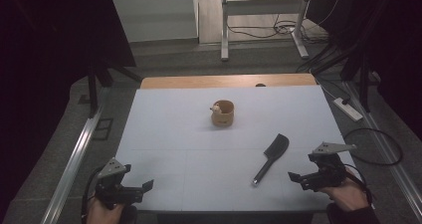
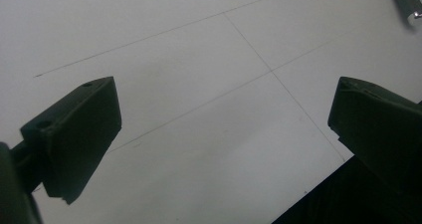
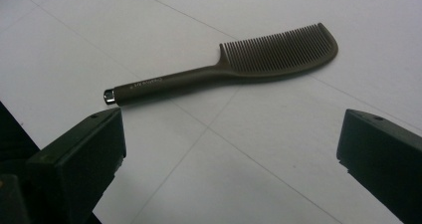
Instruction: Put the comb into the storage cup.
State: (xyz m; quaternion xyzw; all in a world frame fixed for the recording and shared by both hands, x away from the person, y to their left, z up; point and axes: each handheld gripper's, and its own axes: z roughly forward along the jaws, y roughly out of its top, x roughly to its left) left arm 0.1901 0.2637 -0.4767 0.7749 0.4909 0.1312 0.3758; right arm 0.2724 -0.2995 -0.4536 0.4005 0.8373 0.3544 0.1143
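Right gripper view: matte black plastic comb [image 3: 234, 68], curved toothed head, flat on white table [image 3: 298, 174]; both grippers' jaws spread, empty.

On the desk [image 1: 169, 134] a cup [image 1: 223, 113] stands at the middle of the far half, with a comb [image 1: 271, 157] lying well apart from it to the near right, head toward the far right and handle end toward the near left. The left hand-held gripper [image 1: 142, 190] sits at the desk's near left corner, far from both things, over bare desk. The right hand-held gripper [image 1: 298, 178] sits at the near right edge, just right of the comb's handle; in the right gripper view the comb [image 3: 234, 69] lies just beyond the parted jaws.
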